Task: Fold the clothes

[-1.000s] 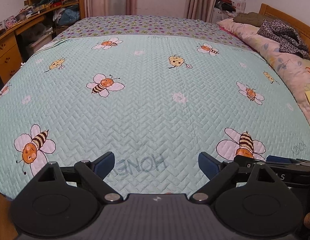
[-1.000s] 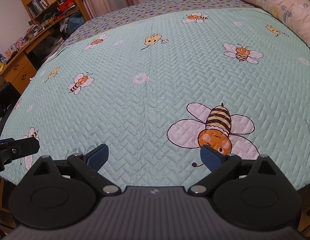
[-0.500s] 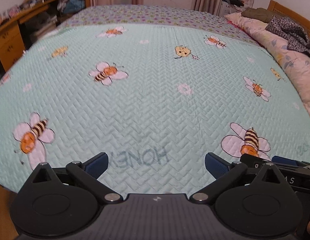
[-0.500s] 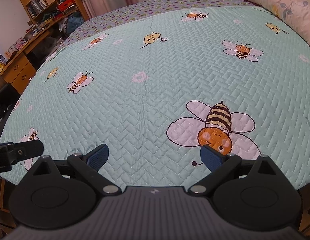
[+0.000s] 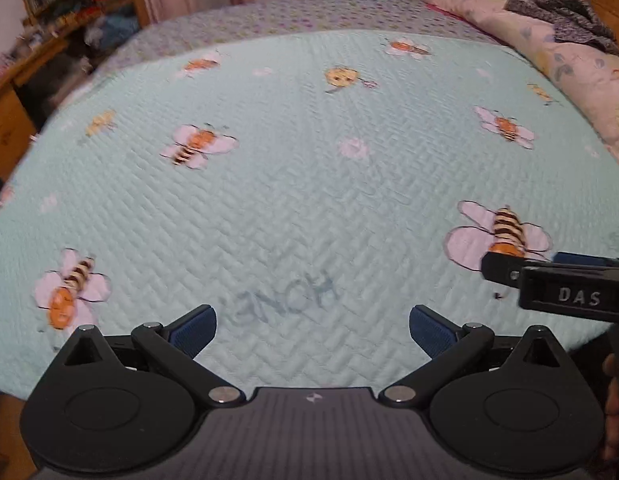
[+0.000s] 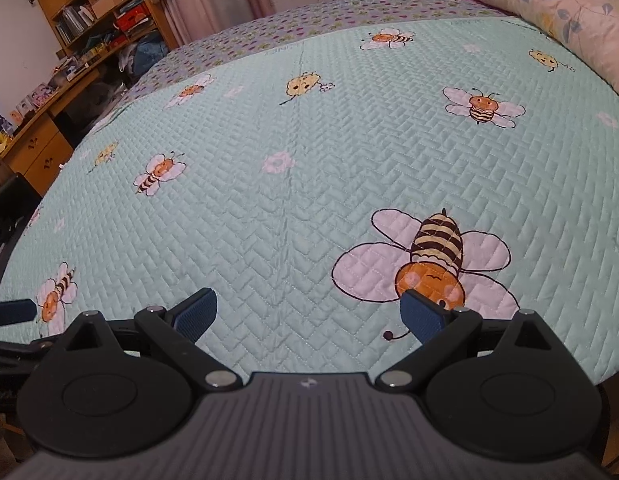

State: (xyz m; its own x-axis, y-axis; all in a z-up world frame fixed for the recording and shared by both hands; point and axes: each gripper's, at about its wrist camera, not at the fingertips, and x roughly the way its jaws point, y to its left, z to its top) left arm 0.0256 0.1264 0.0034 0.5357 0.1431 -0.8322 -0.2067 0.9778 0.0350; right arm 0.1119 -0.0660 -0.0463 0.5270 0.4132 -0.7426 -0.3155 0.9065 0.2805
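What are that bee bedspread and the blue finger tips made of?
The bedspread looks like quilted fabric with a slight satin sheen: stitched herringbone lines puff it up. The blue pads on the right gripper seem ribbed rubber, matte and finely textured, though that is a guess.

Two grippers in view: left gripper (image 5: 312, 334) and right gripper (image 6: 309, 316), nothing between the jaws of either. One quilted bedspread (image 6: 317, 184) ahead of both. One pillow (image 6: 549, 4) beyond the jaws, to the right. Six winged bee prints (image 6: 429, 264) counted on the bedspread in the right wrist view.
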